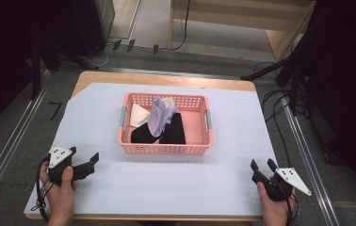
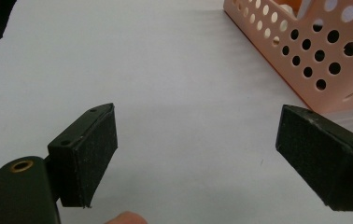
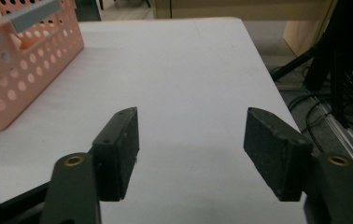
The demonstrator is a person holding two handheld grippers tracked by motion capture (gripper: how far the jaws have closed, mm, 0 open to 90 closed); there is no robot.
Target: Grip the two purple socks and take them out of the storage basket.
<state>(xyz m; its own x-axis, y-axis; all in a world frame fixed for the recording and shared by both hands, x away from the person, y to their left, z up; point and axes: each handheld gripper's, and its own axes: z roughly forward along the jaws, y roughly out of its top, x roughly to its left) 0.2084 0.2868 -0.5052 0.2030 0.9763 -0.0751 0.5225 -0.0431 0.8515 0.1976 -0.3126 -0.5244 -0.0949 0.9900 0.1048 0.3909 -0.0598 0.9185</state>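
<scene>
Resting at the lower left of the high view, the left gripper (image 1: 85, 159) is held with its jaws spread wide and nothing between them. The right gripper (image 1: 262, 165), at the lower right, is likewise held open and empty. A pink basket (image 1: 165, 148) with folded cloths (image 1: 159, 117) is seen mid-frame on the white bench (image 1: 176, 181), well apart from both.

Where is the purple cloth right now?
In the high view, the purple cloth lies in the pink basket at the middle of the table, draped over black cloth with a cream cloth to its left.
</scene>
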